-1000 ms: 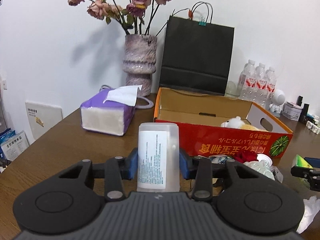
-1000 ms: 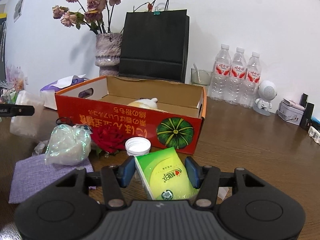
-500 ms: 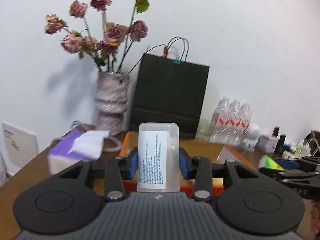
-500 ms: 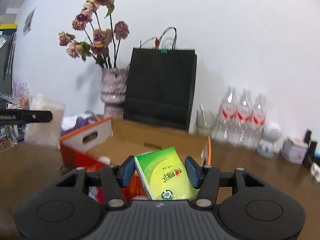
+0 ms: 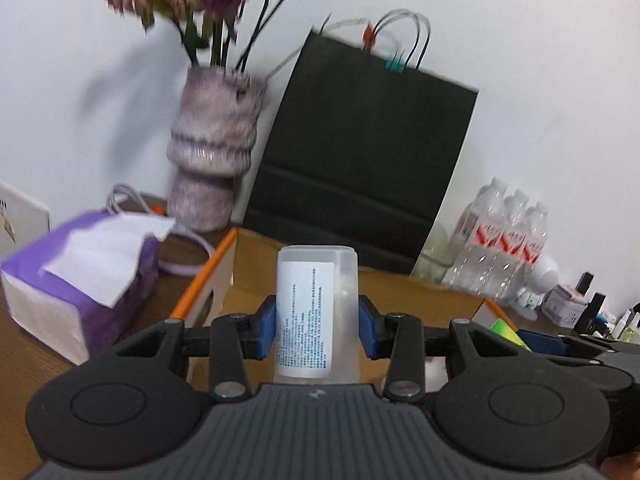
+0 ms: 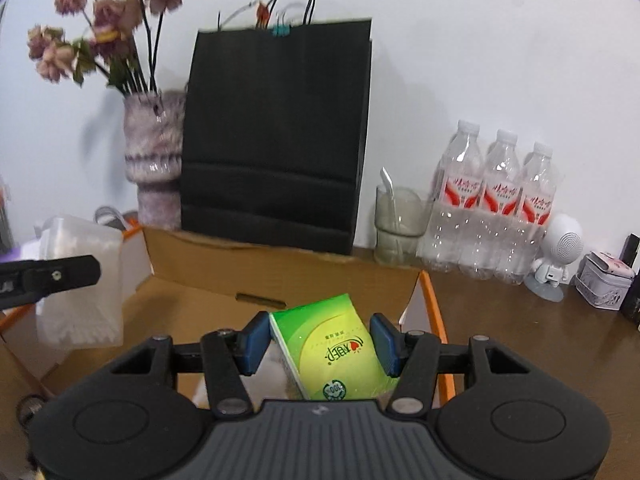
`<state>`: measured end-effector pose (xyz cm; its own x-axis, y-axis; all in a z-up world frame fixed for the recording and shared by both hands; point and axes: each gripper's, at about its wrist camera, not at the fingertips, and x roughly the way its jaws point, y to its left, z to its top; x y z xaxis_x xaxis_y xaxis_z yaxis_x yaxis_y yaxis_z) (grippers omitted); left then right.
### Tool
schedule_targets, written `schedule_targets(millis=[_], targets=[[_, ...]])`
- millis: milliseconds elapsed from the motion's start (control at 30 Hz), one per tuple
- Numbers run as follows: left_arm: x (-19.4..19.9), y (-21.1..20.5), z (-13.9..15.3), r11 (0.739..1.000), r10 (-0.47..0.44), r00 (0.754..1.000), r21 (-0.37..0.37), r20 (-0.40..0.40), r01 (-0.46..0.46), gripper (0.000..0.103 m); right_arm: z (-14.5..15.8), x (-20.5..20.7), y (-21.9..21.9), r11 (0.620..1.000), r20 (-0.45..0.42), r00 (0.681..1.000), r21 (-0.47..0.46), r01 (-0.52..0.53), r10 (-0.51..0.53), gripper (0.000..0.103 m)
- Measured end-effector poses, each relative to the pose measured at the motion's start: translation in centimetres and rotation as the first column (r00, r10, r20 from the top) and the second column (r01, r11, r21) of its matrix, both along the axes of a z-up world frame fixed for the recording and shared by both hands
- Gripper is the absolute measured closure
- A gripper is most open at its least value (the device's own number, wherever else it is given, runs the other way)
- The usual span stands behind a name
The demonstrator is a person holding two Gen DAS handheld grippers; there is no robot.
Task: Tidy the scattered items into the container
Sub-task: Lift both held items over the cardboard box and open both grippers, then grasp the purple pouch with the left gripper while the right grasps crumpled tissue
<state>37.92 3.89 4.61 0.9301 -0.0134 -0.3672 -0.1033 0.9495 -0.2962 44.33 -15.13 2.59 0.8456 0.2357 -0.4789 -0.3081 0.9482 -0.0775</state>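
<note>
My left gripper [image 5: 317, 330] is shut on a translucent plastic container [image 5: 316, 312] with a white printed label, held upright above the left part of the open cardboard box [image 5: 404, 286]. The container also shows in the right wrist view [image 6: 78, 280], with the left gripper's finger [image 6: 48, 280] across it. My right gripper [image 6: 322, 344] is shut on a green tissue pack [image 6: 340, 350], held over the right part of the same box [image 6: 208, 276]. The green pack's corner shows in the left wrist view [image 5: 508, 330].
Behind the box stand a black paper bag [image 6: 276, 140] and a vase of dried roses [image 6: 154, 160]. A purple tissue box [image 5: 76, 276] lies to its left. Water bottles [image 6: 496, 208], a glass [image 6: 398, 224], a white robot figure [image 6: 560, 256] and a tin [image 6: 604, 286] stand to its right.
Both grippers have risen from the table and moved forward over the cardboard box, each still holding its item. The box interior now lies right under both grippers.
</note>
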Motion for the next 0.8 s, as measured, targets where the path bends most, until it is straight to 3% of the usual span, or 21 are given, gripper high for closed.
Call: schedule_targets(millis=[100, 167, 200, 233, 367, 500, 800], targets=[[0.8, 0.1, -0.8, 1.0, -0.023, 0.999, 0.016, -0.033, 0.023, 0.061, -0.5, 0.4, -0.2, 1.0, -0.028, 1.0, 0.005, -0.004, 0.004, 0.048], [1.0, 0.1, -0.9, 0.999, -0.03, 0.999, 0.025, -0.042, 0.031, 0.041, -0.3, 0.3, -0.2, 1.0, -0.033, 0.999, 0.008, -0.007, 0.008, 0.025], [0.9, 0.1, -0.7, 0.999, -0.028, 0.999, 0.03, -0.035, 0.029, 0.015, -0.2, 0.2, -0.1, 1.0, -0.027, 1.0, 0.007, -0.006, 0.006, 0.008], [0.6, 0.1, -0.6, 0.999, -0.016, 1.0, 0.034, -0.018, 0.017, 0.0, 0.0, -0.1, 0.0, 1.0, -0.011, 1.0, 0.005, -0.011, 0.011, 0.005], [-0.1, -0.2, 0.5, 0.998, 0.004, 1.0, 0.063, 0.024, -0.005, 0.0, 0.8, -0.7, 0.0, 0.999, -0.004, 0.999, 0.031, -0.043, 0.043, 0.0], [-0.3, -0.4, 0.9, 0.998, 0.027, 1.0, 0.061, 0.004, -0.027, 0.0, 1.2, -0.7, -0.2, 0.996, -0.043, 0.997, 0.06, -0.065, 0.067, 0.0], [-2.5, -0.4, 2.5, 0.995, 0.039, 0.999, 0.094, 0.019, -0.041, 0.0, 2.9, -3.3, -1.7, 0.993, -0.028, 0.997, 0.094, -0.069, 0.072, 0.0]])
